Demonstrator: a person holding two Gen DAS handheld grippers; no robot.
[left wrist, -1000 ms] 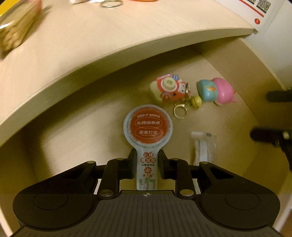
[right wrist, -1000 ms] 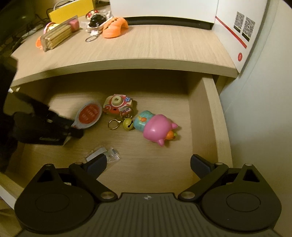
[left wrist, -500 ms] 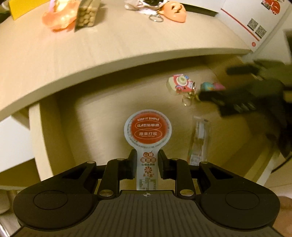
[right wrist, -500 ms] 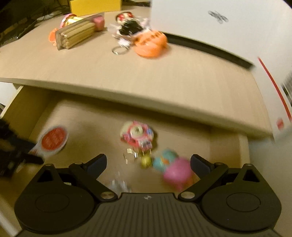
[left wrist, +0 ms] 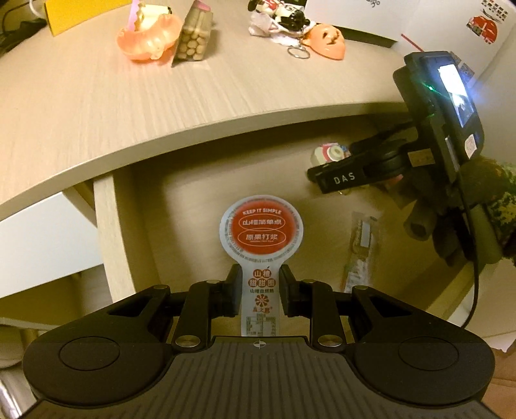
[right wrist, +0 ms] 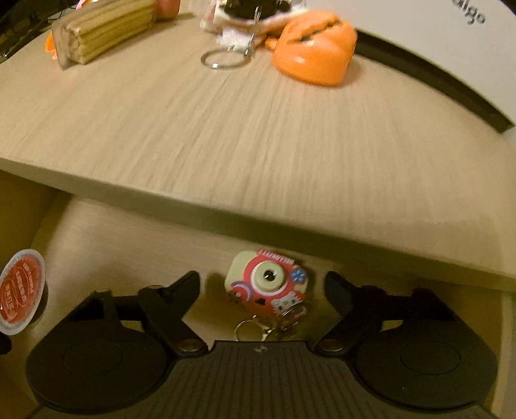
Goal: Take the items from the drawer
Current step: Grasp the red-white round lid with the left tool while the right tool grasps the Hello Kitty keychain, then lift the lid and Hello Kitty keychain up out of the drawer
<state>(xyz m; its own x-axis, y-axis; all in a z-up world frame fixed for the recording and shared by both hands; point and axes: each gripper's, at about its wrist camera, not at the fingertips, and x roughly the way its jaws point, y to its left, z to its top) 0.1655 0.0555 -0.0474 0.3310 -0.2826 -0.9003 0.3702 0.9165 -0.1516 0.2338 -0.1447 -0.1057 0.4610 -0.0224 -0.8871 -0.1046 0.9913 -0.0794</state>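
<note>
Meanwhile, the left gripper (left wrist: 257, 295) is pinching the hawthorn snack packet (left wrist: 261, 237) by its thin tab at lower centre, where it is risking a slip, while the spread-open right gripper (right wrist: 262, 290) is straddling the toy camera keychain (right wrist: 269, 282), whose ring is liable to snag.

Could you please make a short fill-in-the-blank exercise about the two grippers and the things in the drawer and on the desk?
1. The left gripper is shut on the stem of the round ____ snack packet.
2. The right gripper is ____, with the toy camera keychain between its fingers.
3. The stick biscuit pack lies on the ____, not in the drawer.

Missing words: red; open; desk
</note>
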